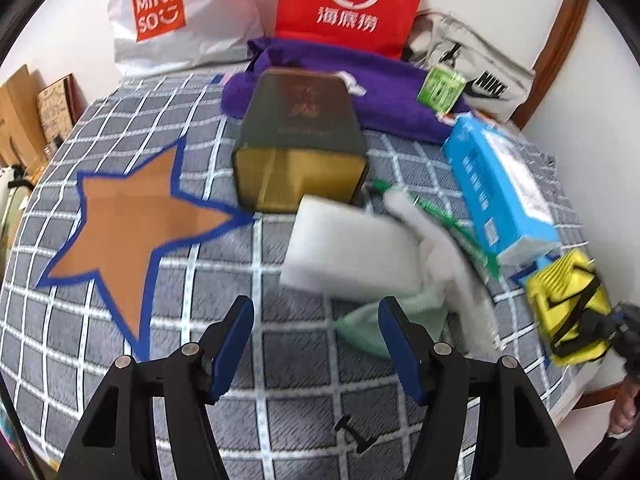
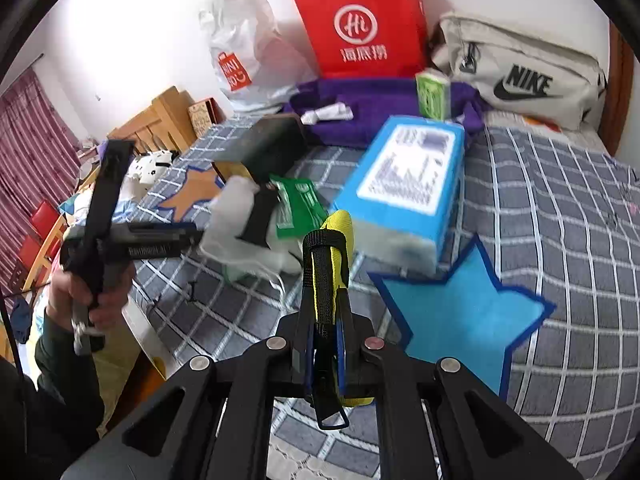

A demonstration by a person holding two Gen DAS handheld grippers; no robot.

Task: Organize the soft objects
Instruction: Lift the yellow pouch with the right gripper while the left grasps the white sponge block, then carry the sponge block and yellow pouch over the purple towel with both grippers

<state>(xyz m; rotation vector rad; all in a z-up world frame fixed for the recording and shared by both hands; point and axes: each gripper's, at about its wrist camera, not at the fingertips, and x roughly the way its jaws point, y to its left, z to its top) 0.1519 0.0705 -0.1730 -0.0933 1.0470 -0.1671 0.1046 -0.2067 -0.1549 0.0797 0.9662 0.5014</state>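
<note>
My left gripper [image 1: 316, 330] is open and empty, low over the checked bedspread [image 1: 192, 280], just short of a white foam block [image 1: 348, 248] that lies on crumpled white and pale green wrapping [image 1: 404, 312]. My right gripper [image 2: 324, 312] is shut on a yellow pad with black straps [image 2: 330, 264], held above the bed; the pad also shows in the left wrist view [image 1: 568, 304]. A brown star mat [image 1: 132, 236] lies left of the foam. A blue star mat [image 2: 464, 312] lies right of my right gripper.
A dark tin box [image 1: 300, 148] stands behind the foam. A blue carton [image 1: 500, 184], a green packet [image 2: 296, 204], a purple towel [image 1: 380, 92], a small green box [image 1: 440, 88], a red bag [image 1: 352, 4], a white Miniso bag [image 1: 172, 12] and a Nike bag [image 2: 520, 68] crowd the far side.
</note>
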